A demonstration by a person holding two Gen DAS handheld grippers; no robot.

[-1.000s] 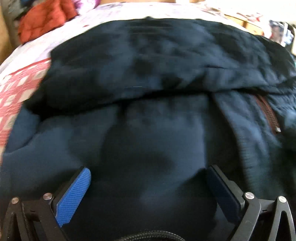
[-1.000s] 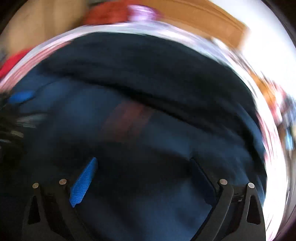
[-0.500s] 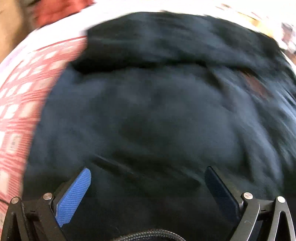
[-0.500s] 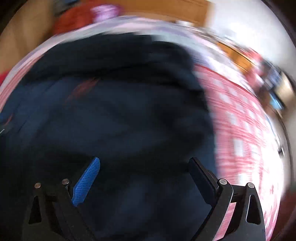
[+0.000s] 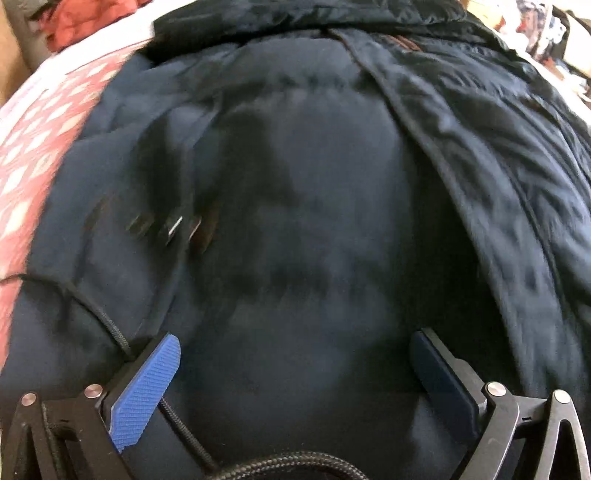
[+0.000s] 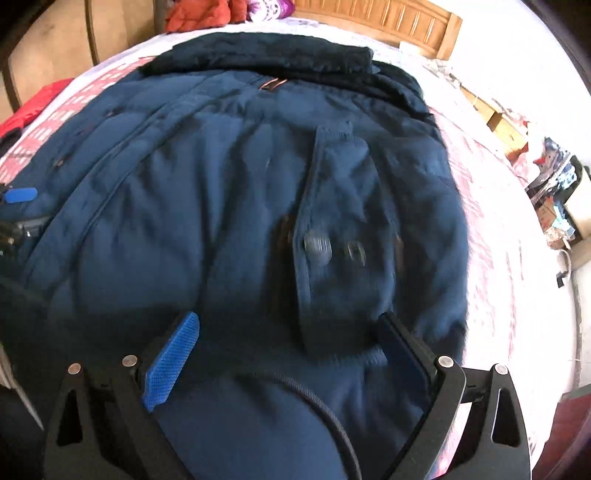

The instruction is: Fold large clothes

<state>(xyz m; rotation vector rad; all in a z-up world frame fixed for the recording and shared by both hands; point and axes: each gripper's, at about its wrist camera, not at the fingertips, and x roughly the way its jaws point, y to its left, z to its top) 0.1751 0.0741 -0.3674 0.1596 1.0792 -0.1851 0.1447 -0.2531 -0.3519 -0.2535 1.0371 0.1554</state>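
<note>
A large navy padded coat [image 6: 236,206] lies spread across a bed with a red-and-white patterned cover [image 5: 33,147], its dark hood or collar [image 6: 266,55] at the far end near the wooden headboard [image 6: 373,22]; the left gripper [image 5: 295,369] hangs low over the near left part of the coat with its jaws wide apart and nothing between them but loose cloth below; the right gripper [image 6: 288,354] stands likewise spread over the near right part, just short of a buttoned tab [image 6: 332,236], gripping nothing. The step in hand looks like choosing where to take hold for a fold; to do it well, each claw should probably bite a firm seam or hem at the near edge rather than the puffy middle, since thick padding will likely slip from a shallow pinch, and both should lift together so the bulk turns over evenly; a drawcord [image 5: 107,325] trails beside the left blue pad [image 5: 147,391] and could snag. On the right the coat's edge ends well short of the bed's side, leaving bare cover [image 6: 509,258] to work over; on the left the cover also shows past the coat; red clothing [image 6: 199,13] is heaped at the far end, well apart.
</note>
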